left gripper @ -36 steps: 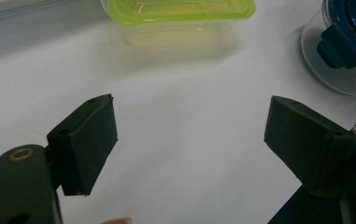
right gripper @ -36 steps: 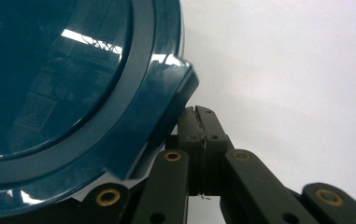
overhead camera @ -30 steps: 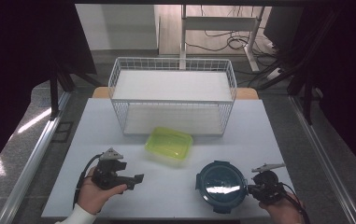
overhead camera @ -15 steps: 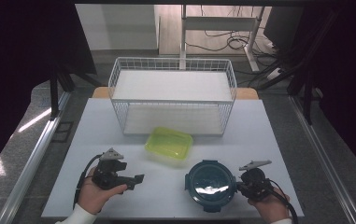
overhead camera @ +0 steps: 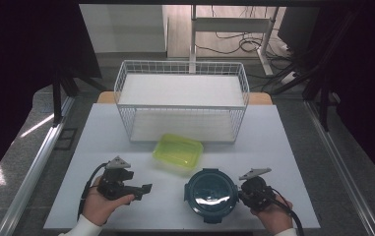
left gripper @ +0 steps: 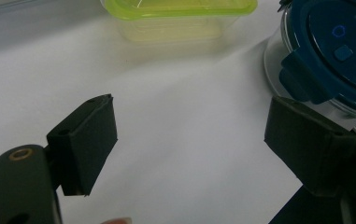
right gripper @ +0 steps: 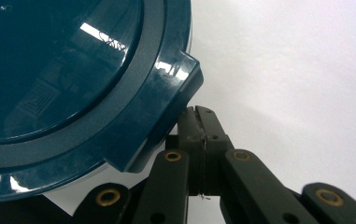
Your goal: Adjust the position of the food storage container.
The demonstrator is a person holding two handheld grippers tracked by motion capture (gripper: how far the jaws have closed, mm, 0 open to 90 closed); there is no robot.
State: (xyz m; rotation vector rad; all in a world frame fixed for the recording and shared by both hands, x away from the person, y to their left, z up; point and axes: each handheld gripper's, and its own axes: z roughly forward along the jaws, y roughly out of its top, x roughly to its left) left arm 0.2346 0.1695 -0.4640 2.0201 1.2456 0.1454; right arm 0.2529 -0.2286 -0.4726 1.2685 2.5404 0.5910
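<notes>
The round dark-teal lidded container [overhead camera: 210, 194] sits on the white counter [overhead camera: 126, 132] at about 6 o'clock from the wire basket [overhead camera: 182, 101] and at 5 o'clock from the yellow-green lidded box [overhead camera: 177, 152], whose near corner it just about meets. A second ago it stood further toward 3 o'clock, clear of that box; since then it has slid toward 9 o'clock in two small steps, with the right gripper [overhead camera: 244, 195] following against its side the whole way.

In the right gripper view, the right gripper [right gripper: 200, 116] has its fingers [right gripper: 187, 122] pressed flat together with nothing between them, and their tips sit under one of the lid's latch tabs, touching or nearly touching the container [right gripper: 63, 84] — the fingers push it rather than hold it. The person's right hand [overhead camera: 271, 216] has moved in from the counter's 4 o'clock corner along with it.

The left gripper [overhead camera: 143, 189] has not shifted: it rests in the left hand [overhead camera: 99, 206] near the 7 o'clock corner, pointing toward 3 o'clock at the container. In the left gripper view its fingers [left gripper: 89, 140] stand wide apart over bare counter, holding nothing — the container [left gripper: 330, 51] now lies close ahead at 1 o'clock and the yellow-green box [left gripper: 180, 18] at 12 o'clock.
</notes>
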